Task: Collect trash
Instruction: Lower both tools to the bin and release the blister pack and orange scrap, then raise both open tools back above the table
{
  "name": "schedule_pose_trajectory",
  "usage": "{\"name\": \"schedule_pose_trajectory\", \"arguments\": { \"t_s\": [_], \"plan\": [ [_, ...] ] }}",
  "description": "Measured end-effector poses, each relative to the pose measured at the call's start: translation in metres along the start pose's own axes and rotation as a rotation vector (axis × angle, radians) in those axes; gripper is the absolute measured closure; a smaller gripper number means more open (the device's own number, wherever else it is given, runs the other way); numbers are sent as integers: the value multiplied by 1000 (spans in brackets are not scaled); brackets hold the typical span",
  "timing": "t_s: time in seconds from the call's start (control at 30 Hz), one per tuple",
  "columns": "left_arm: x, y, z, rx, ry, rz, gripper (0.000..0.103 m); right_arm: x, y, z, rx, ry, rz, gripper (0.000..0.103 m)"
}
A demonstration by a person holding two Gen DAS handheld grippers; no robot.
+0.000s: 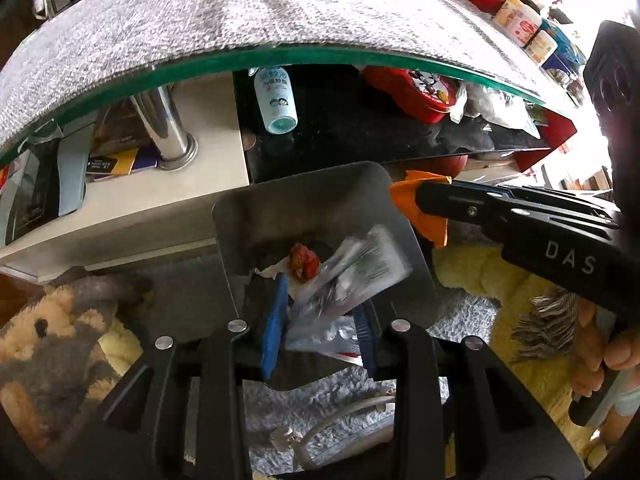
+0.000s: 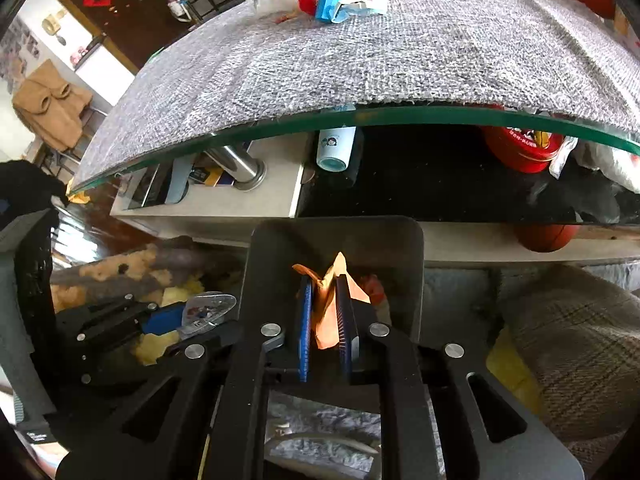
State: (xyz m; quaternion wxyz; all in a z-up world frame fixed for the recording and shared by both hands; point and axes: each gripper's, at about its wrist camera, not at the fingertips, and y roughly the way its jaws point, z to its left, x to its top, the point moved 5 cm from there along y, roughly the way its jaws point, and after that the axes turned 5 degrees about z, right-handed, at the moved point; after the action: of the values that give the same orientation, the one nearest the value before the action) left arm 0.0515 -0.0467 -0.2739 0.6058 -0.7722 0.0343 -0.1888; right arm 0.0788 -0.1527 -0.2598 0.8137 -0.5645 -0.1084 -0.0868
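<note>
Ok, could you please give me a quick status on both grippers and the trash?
Left gripper shut on clear plastic wrapper. Right gripper shut on orange paper scrap. Both over grey bin; nothing blocking.

- The white letters "DAS" stand on the black body of the right gripper (image 1: pixel 404 194), seen from the left wrist camera.
- The white bottle (image 1: pixel 275 100) with a teal cap, lying on the shelf under the glass table top (image 1: pixel 280 53), has teal characters and two small cartoon faces on its label; the characters are too blurred to read.
- The red round tin (image 2: pixel 520 148) on the same shelf has white letters along its rim, but they are too small to read.
</note>
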Motion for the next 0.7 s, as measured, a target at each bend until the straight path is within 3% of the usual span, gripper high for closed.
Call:
{"name": "schedule_pose_trajectory", "arguments": {
  "t_s": [0.03, 0.1, 0.17, 0.33, 0.5, 0.7],
  "plan": [
    [0, 1, 1, 0, -4, 3, 70, 0, 0, 0, 3, 3, 2, 85],
    [0, 2, 2, 3, -9, 4, 63, 1, 1, -1, 16, 12, 5, 64],
    [1, 2, 2, 3, -10, 5, 60, 2, 0, -1, 18, 15, 0, 55],
    [4, -3, 3, 7, -11, -5, 48, 6, -6, -3, 16, 19, -10, 45],
    [13, -21, 4, 26, -4, -41, 34, 18, -30, -5, -12, 1, -68, 24],
    [37, -50, 9, 68, 2, -113, 23, 47, -65, -12, -40, -12, -158, 16]
  ]
}}
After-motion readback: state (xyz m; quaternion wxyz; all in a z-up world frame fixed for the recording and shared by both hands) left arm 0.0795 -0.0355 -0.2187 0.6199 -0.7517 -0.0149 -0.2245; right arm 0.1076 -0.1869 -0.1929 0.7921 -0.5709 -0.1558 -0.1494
